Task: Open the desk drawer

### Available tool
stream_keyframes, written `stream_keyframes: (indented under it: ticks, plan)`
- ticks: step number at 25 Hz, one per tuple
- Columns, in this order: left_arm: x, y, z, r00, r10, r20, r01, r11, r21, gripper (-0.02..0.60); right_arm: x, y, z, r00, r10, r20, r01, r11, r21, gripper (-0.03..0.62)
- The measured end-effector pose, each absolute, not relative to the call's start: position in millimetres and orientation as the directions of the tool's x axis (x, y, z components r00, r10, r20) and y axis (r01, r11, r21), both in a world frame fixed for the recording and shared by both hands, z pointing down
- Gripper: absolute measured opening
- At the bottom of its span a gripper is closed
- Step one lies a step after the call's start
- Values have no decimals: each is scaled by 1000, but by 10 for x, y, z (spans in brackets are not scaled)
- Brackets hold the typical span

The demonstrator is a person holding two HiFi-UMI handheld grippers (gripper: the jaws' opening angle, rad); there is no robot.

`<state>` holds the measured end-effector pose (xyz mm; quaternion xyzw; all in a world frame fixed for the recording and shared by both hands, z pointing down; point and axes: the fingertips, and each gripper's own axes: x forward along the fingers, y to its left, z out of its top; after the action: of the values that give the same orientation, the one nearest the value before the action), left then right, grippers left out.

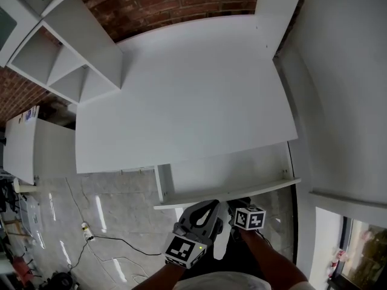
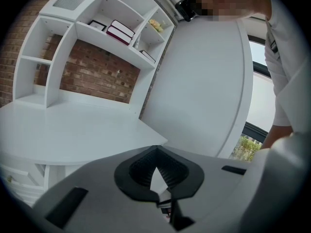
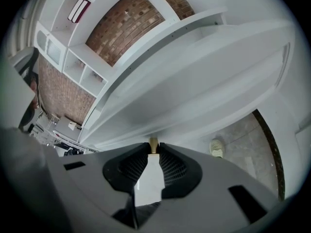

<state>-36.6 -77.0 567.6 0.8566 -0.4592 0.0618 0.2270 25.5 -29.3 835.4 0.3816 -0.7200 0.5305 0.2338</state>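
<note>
**A:** Where is the drawer [image 1: 230, 173]?

**B:** Under the front edge of the desk [image 1: 181, 89], toward its right end. From the head view I see it standing part way out, with its white inside showing and its front panel on my side.

**A:** And your right gripper [image 3: 153, 152]?

**B:** I have it pinching the knob [image 3: 153, 143], a small tan one on the drawer front. It sits right at the tips with a pad on either side. The gripper points down at a slant, and below the drawer I can see the floor [image 3: 243, 144] and a shoe [image 3: 216, 147].

**A:** The left gripper [image 2: 156, 152]?

**B:** Its tips are pressed together with nothing between them. In the head view it hangs just beside the right gripper [image 1: 234, 205], on its left, with the left gripper [image 1: 208, 209] close to the drawer front. I can't tell whether it touches the panel.

**A:** What does its camera see?

**B:** It looks across the desk top to the shelves [image 2: 116, 28] with a few books [image 2: 120, 31], and to the brick wall [image 2: 97, 74] behind them. A cable [image 1: 109, 240] lies on the floor to my left
</note>
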Motion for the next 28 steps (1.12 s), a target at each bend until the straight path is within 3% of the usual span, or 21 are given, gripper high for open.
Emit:
stream_keyframes:
  ticks: [28]
  plan:
    - [-164, -427, 5460, 632, -706, 320, -774, -546, 322, 8, 488, 490, 8391, -583, -274, 765, -810, 114, -576, 77]
